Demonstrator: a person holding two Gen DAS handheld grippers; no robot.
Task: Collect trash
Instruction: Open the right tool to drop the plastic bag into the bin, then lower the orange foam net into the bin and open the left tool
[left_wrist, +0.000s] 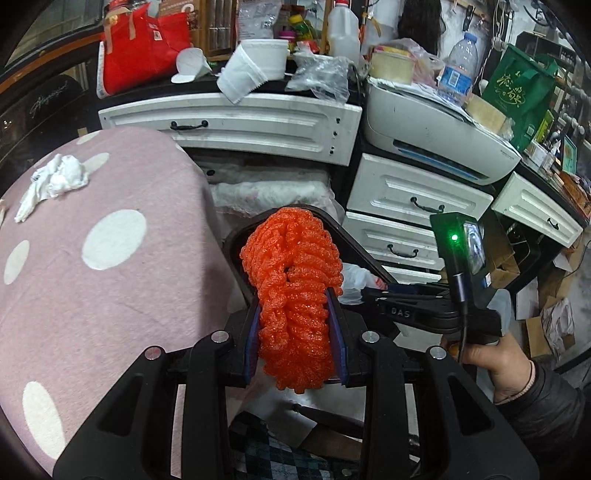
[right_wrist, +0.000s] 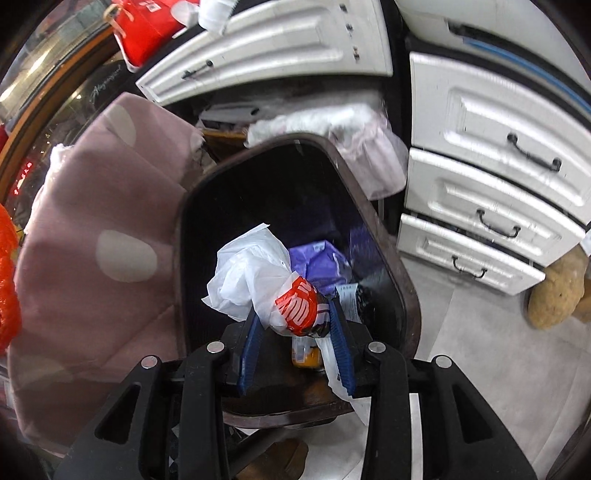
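Trash fills both of your tools. Your left hand-held gripper (left_wrist: 297, 325) is clenched on an orange foam net (left_wrist: 293, 291), the blue pads (left_wrist: 338, 332) pressing its lower half from both sides while the upper part bulges free above the tips. Just past it sits the dark trash bin (left_wrist: 365, 258), and the net hangs in front of its rim. To your left lies a pink cloth with white dots (left_wrist: 110, 266), with a crumpled white tissue (left_wrist: 55, 184) resting on it near the far edge.

Your right hand-held gripper (right_wrist: 295, 325) is over the bin's (right_wrist: 402, 288) mouth, with a white plastic bag with a red printed band (right_wrist: 266, 288) between its 2 blue pads (right_wrist: 341, 350). The bag touches both pads, but whether the grasp is firm or letting go you cannot tell from this view. Below it, inside the bin, lie a purple wrapper (right_wrist: 317, 262) and an orange-labelled package (right_wrist: 306, 354). In the left wrist view your right hand (left_wrist: 495, 365) grips the tool's handle.

Farther back stand white drawers with black handles (left_wrist: 413, 206), a white printer (left_wrist: 436, 136) on top of them, and a cluttered surface (left_wrist: 177, 83) with a red bag (left_wrist: 144, 48), a water bottle (left_wrist: 458, 70) and a green bag (left_wrist: 517, 88).
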